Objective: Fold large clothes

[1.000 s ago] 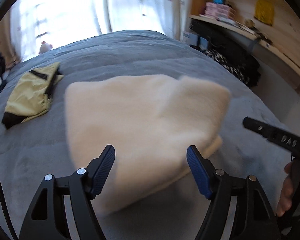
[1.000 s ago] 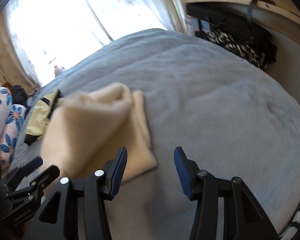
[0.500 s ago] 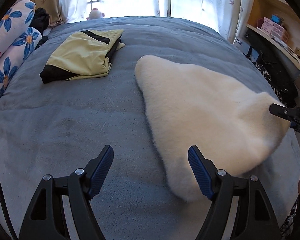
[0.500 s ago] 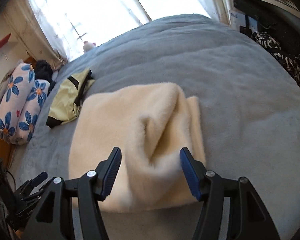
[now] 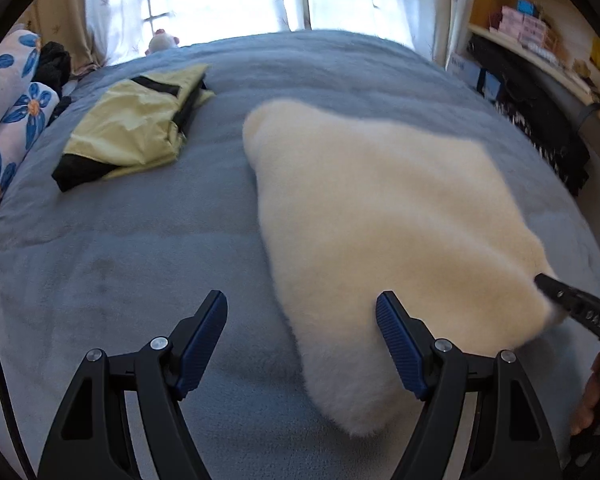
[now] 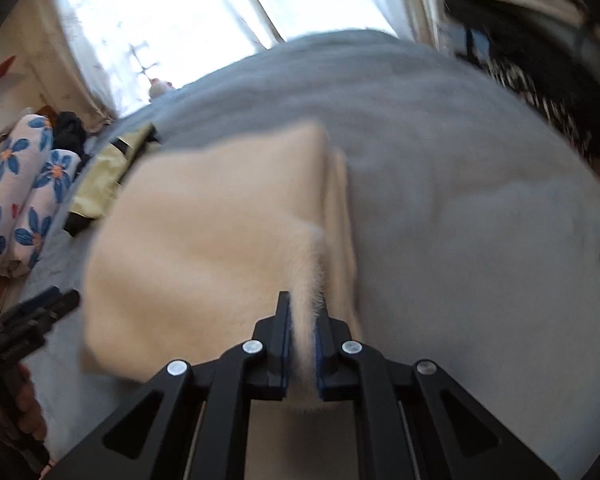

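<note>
A folded cream fleece garment (image 5: 388, 216) lies on the blue-grey bed; it also shows in the right wrist view (image 6: 220, 232). My left gripper (image 5: 302, 336) is open and empty above the bed, its right finger over the garment's near left edge. My right gripper (image 6: 302, 324) is shut on the garment's near edge, with fleece pinched between the pads. It also shows at the right of the left wrist view (image 5: 572, 304), at the garment's corner.
A folded yellow-and-black garment (image 5: 136, 132) lies at the far left of the bed (image 5: 120, 248). Floral pillows (image 5: 4, 120) line the left side. Shelves and dark clutter (image 5: 540, 92) stand to the right. A curtained window is behind.
My right gripper has moved onto the cream garment's edge and shut on it. My left gripper has stayed open and shifted a little over the garment's left edge.
</note>
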Tool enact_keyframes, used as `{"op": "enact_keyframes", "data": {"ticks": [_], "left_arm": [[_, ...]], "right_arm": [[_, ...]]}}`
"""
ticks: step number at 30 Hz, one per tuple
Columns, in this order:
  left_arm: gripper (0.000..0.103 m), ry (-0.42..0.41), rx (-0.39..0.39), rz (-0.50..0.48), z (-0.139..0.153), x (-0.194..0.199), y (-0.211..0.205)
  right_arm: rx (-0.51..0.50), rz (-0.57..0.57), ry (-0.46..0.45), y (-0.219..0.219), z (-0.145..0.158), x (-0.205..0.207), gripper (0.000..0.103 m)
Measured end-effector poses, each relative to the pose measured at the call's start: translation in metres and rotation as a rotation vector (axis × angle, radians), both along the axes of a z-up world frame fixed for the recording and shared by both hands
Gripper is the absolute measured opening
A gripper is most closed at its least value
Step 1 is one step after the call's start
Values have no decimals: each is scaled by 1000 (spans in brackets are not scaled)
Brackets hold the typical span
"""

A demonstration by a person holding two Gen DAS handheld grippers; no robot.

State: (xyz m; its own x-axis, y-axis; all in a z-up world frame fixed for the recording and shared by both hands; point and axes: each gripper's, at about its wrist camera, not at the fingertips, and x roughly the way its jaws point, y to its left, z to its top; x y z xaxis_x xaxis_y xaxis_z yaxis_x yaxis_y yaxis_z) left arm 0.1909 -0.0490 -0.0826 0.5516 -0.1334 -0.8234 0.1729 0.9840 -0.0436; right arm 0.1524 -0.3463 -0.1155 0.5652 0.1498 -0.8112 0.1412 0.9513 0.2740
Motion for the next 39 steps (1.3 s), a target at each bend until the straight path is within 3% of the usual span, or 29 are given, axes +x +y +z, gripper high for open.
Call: {"op": "enact_keyframes", "data": {"ticks": [3, 6, 8, 9, 10, 12, 14, 18, 22, 23, 25, 27, 30, 32, 34, 35, 37, 39], "left_arm": [[75, 0, 1, -11, -12, -3, -5], [75, -21, 20, -25, -7, -4, -6], [75, -18, -11, -39, -2, -2, -3], [75, -16, -34, -43, 0, 0, 0], [75, -16, -67, -44, 4, 2, 4], [75, -18, -119, -33, 9, 10, 10], [75, -11, -149, -4, 10, 23, 15], [75, -9, -185, 26, 9, 49, 21], [75, 9, -182, 29, 0, 76, 21], [75, 13, -198, 29, -3, 81, 22], [75, 22, -226, 34, -6, 91, 23], [75, 24, -239, 37, -7, 98, 22], [75, 14, -234, 24, -8, 105, 14], [75, 10, -234, 14, -11, 108, 7], [75, 13, -238, 8, -16, 111, 4], [75, 17, -244, 16, -17, 112, 4], [75, 24, -242, 31, -14, 110, 7], [72, -1, -215, 40, -4, 101, 8]], "right_arm": [[44, -27, -18, -4, -9, -5, 9], [41, -13, -15, -4, 8, -2, 15], [66, 4, -15, -7, 23, 5, 17], [91, 9, -28, -11, 29, 9, 25], [111, 9, -41, -15, 33, 13, 40], [121, -20, -78, -24, 43, 26, 54], [109, -41, -97, -28, 47, 44, 54], [158, -57, -49, -37, 35, 94, 54], [108, -39, -1, -31, 22, 133, 54], [95, -23, 6, -28, 19, 140, 51], [62, 19, 23, -22, 13, 149, 17], [-2, 25, 0, -17, 18, 151, 11], [-40, -12, -70, -20, 26, 151, 10], [-3, -44, -12, -28, 5, 158, 11], [-38, -41, -6, -26, -5, 158, 13], [-53, -40, -9, -24, -2, 157, 13], [-83, -45, 1, -20, 9, 152, 25], [-155, -58, -7, -12, 26, 142, 28]]}}
